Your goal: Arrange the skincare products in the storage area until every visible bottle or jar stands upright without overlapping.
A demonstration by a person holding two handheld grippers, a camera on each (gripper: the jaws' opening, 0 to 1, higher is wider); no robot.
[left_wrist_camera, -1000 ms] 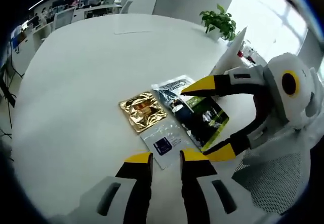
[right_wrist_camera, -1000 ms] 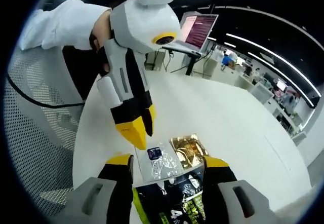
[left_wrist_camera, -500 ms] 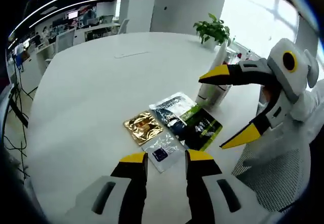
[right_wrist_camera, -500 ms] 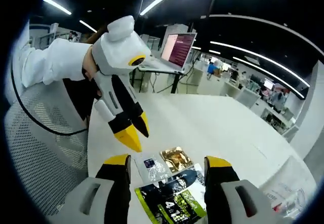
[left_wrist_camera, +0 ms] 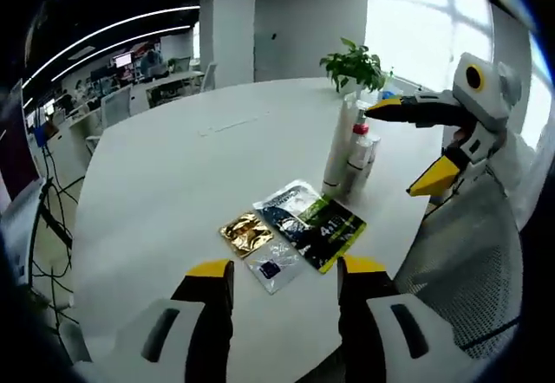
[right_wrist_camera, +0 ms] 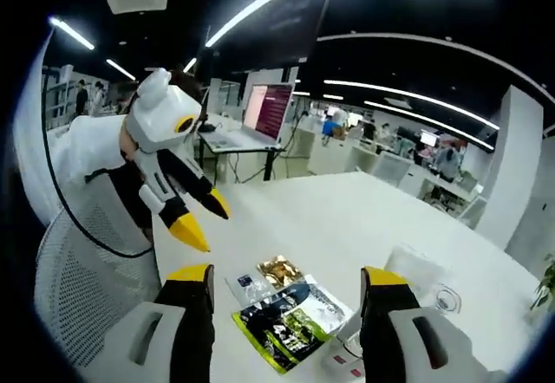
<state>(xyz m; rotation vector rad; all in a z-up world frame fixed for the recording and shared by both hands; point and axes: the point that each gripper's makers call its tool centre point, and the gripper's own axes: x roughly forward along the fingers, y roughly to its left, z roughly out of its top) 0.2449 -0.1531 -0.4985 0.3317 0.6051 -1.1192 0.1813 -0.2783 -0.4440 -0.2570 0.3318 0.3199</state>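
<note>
- Left gripper (left_wrist_camera: 279, 272) hangs above the near edge of the white table (left_wrist_camera: 156, 175), jaws spread wide with nothing between them; in the right gripper view it (right_wrist_camera: 199, 223) hovers at the left, yellow tips parted, held by a person in a white sleeve (right_wrist_camera: 87, 149).
- Right gripper (right_wrist_camera: 289, 277) is likewise released, jaws wide apart over the sachets and clear of them; in the left gripper view it (left_wrist_camera: 416, 145) comes in from the right, tips parted, near the bottles.
- Gold sachet (left_wrist_camera: 246, 232) lies flat on the table, leftmost of the flat packs; seen too in the right gripper view (right_wrist_camera: 279, 270).
- Clear sachet (left_wrist_camera: 273, 264) with a dark blue label lies just beside the gold one, nearer the left gripper (right_wrist_camera: 248, 286).
- Silver pack (left_wrist_camera: 288, 203) lies flat, partly under the green pack (left_wrist_camera: 332, 231), which overlaps it (right_wrist_camera: 286, 329).
- Bottles (left_wrist_camera: 347, 145) stand upright in a close group beyond the packs, a tall white one and one with a red cap among them.
- Plant (left_wrist_camera: 354, 61) sits behind the bottles at the far table edge.
- Mesh chair (left_wrist_camera: 460, 262) stands at the right of the table.
- Laptop (right_wrist_camera: 260, 114) sits open on a desk behind the left gripper in the right gripper view.
</note>
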